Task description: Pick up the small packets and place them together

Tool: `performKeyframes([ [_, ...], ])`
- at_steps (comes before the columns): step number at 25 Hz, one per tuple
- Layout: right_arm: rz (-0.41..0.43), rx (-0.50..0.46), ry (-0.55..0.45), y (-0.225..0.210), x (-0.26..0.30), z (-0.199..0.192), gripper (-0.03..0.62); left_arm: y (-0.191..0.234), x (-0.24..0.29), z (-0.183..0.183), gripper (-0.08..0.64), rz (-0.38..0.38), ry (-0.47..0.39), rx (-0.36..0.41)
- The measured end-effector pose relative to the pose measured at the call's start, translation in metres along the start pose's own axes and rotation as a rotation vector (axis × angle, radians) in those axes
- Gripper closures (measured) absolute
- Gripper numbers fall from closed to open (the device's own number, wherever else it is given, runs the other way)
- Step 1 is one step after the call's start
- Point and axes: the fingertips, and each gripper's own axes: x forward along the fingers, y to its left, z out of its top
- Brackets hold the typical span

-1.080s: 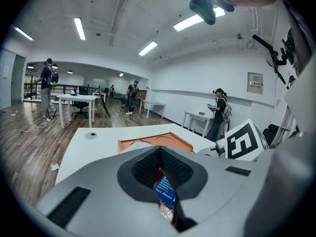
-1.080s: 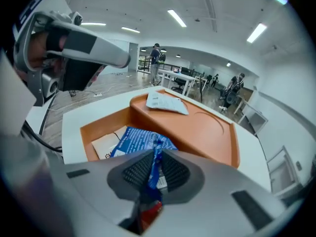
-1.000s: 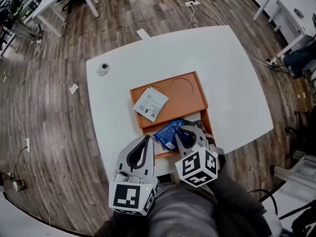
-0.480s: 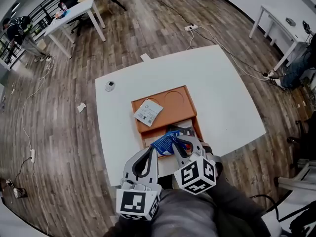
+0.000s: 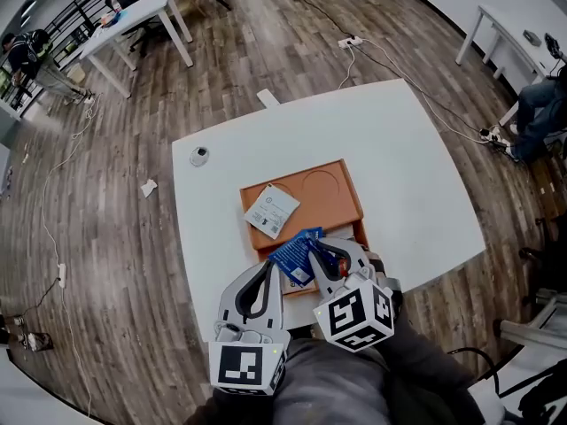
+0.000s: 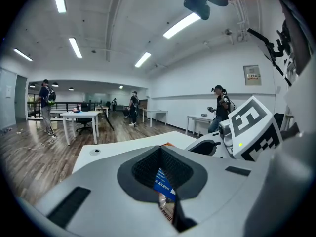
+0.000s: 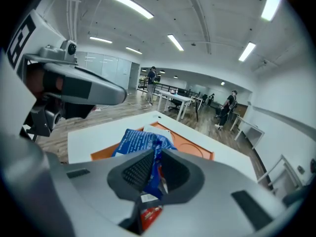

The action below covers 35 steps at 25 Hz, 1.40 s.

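Over near edge of tray (image 5: 341, 204), gripping blue packet (image 5: 297, 253) tight in right gripper (image 5: 317, 248), with left gripper (image 5: 266, 268) clenched on nothing just beside; spotting white packet (image 5: 272, 211) flat in far section

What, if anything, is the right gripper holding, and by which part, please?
The right gripper holds the blue packet, pinched at its near edge; the rest sticks out past the jaws.
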Motion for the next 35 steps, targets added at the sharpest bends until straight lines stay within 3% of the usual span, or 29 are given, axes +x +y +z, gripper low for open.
performKeyframes([
  [6,-0.051,0.055,0.000,-0.047,0.027,0.014,0.540,0.021,0.026,0.003,0.560,-0.003,0.030,-0.019],
  [13,-0.076,0.119,0.090,-0.083,0.067,0.007,0.540,0.054,0.049,0.000,0.560,-0.004,0.065,-0.061],
  [17,-0.067,0.133,0.118,-0.085,0.082,0.001,0.538,0.064,0.055,-0.011,0.560,0.000,0.092,-0.092],
  [20,-0.082,0.131,0.122,-0.086,0.089,-0.002,0.469,0.068,0.057,-0.015,0.560,0.000,0.099,-0.098],
  [35,-0.160,0.102,0.050,-0.075,0.038,-0.009,0.469,0.044,0.028,-0.020,0.560,0.011,0.067,-0.072],
])
